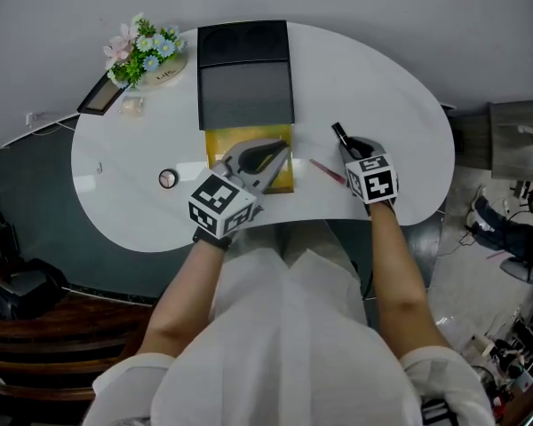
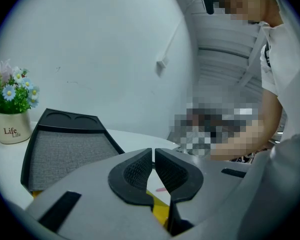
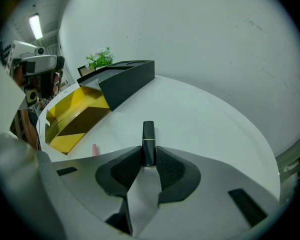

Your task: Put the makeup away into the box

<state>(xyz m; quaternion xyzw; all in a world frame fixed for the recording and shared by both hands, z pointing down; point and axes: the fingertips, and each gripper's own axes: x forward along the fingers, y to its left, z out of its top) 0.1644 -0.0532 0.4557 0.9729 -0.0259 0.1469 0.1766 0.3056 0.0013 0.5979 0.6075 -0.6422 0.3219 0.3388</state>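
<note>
A box with a yellow tray [image 1: 217, 142] and a raised black lid [image 1: 245, 74] stands open mid-table. My left gripper [image 1: 278, 155] hovers over the tray, shut with nothing between its pads [image 2: 140, 170]; the yellow tray [image 2: 162, 211] shows beneath it. To the right of the box, my right gripper [image 1: 347, 146] points down at the table and is shut on a black lipstick [image 3: 148, 136] with a gold band, whose tip sticks out beyond the jaws. A pink pencil [image 1: 327, 171] lies on the table between the box and the right gripper.
A small round compact [image 1: 167, 178] lies left of the box. A pot of flowers [image 1: 147, 56] and a dark flat frame [image 1: 99, 96] sit at the far left. The table's curved front edge [image 1: 293, 223] runs close under both hands.
</note>
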